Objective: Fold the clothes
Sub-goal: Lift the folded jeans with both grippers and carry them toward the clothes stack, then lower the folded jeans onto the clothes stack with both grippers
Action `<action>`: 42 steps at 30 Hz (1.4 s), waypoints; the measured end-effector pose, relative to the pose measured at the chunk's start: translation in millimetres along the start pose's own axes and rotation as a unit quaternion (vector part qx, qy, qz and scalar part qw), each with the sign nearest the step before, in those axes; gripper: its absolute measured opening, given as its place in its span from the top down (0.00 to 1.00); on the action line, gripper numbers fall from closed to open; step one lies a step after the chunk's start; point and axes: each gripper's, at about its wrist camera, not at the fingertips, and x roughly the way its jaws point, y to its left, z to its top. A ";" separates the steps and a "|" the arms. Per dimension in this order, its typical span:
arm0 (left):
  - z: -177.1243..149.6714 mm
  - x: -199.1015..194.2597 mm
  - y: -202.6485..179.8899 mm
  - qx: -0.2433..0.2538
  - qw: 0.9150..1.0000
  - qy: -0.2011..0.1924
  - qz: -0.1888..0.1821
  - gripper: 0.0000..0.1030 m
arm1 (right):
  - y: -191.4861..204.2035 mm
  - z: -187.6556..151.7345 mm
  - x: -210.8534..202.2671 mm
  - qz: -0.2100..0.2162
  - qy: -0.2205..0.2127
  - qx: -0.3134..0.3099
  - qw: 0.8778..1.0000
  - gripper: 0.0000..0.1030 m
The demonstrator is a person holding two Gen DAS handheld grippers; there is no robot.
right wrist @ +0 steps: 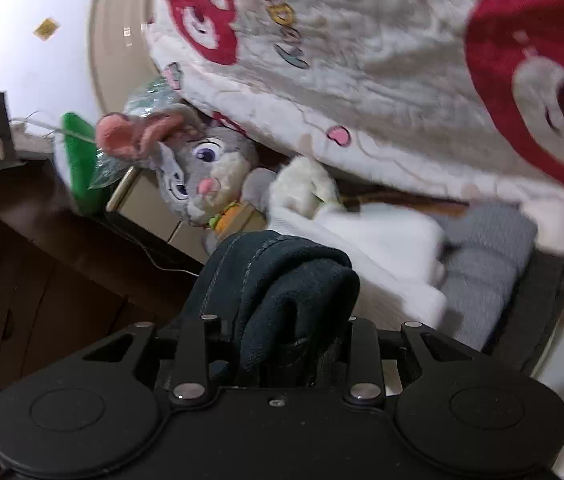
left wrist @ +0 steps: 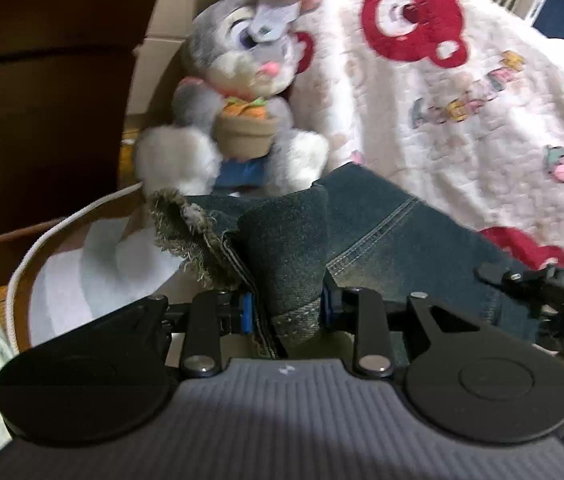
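Left tool (left wrist: 286, 304): clamped on a bunched fold of jeans (left wrist: 394, 232), blue pads pressing the denim from both sides. Frayed hem (left wrist: 185, 236) sticking up just left of the pinch; stitched seam running off to the right. Rest of the denim spread across the blanket (left wrist: 462, 92) ahead and to the right. Right tool's black body (left wrist: 562, 292) visible at the right edge, beside the denim.

Right tool (right wrist: 286, 340): closed on a rolled lump of jeans (right wrist: 282, 272), dark fabric bulging up between the fingers.

Beyond the denim: gray and white plush rabbit (left wrist: 241, 92) with a carrot pot held against its chest, paper tag on its head, sitting at the blanket's edge. White blanket printed with red bear faces. Left of the rabbit, cardboard boxes (left wrist: 169, 20) and dark wooden furniture (left wrist: 41, 120).

Right view: stack of white and gray cloth (right wrist: 442, 256) just right of the pinched denim, under the blanket's edge. Green bag (right wrist: 79, 160) behind the rabbit (right wrist: 201, 176). Both views blurred.
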 end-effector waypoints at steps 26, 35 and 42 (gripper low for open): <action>-37.4 -54.8 -54.4 0.122 0.990 -0.074 -0.007 0.59 | -58.0 -30.9 -26.7 -0.051 -0.108 -0.014 0.993 0.47; -71.1 -25.0 -119.9 0.201 0.969 0.030 -0.144 0.61 | -1.4 -36.2 -56.1 -0.063 -0.154 -0.198 0.966 0.55; -109.4 -15.7 -125.5 0.215 0.954 0.068 -0.196 0.62 | -6.2 -52.8 -29.8 -0.113 -0.087 -0.304 0.942 0.58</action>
